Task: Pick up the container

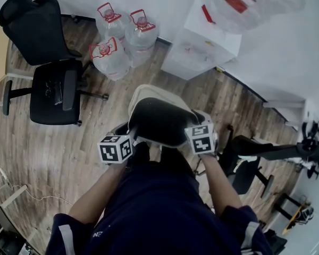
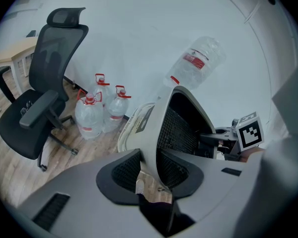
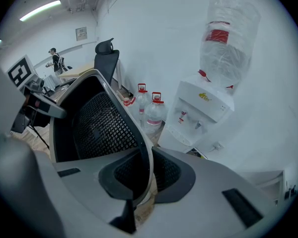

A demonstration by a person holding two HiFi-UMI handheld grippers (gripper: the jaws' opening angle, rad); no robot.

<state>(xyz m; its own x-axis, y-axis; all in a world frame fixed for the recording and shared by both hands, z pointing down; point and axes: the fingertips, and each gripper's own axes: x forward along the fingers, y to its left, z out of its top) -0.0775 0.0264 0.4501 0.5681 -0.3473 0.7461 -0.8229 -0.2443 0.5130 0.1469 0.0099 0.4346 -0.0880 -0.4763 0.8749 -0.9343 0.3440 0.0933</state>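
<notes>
The left gripper point(image 2: 150, 168) and right gripper point(image 3: 143, 175) each clamp an opposite wall of the beige plastic container with black mesh lining point(image 1: 158, 117). It is held tilted above the wooden floor point(image 1: 53, 153), and its interior shows only mesh. Three clear red-capped water jugs point(image 1: 110, 60) stand near the wall.

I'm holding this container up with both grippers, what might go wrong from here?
1. The left gripper and right gripper each pinch only a thin rim wall of the container, so it may slip or twist out.
2. The container hides the floor right under it, and the water bottles and dispenser stand ahead, so a step forward may bump them.
</notes>
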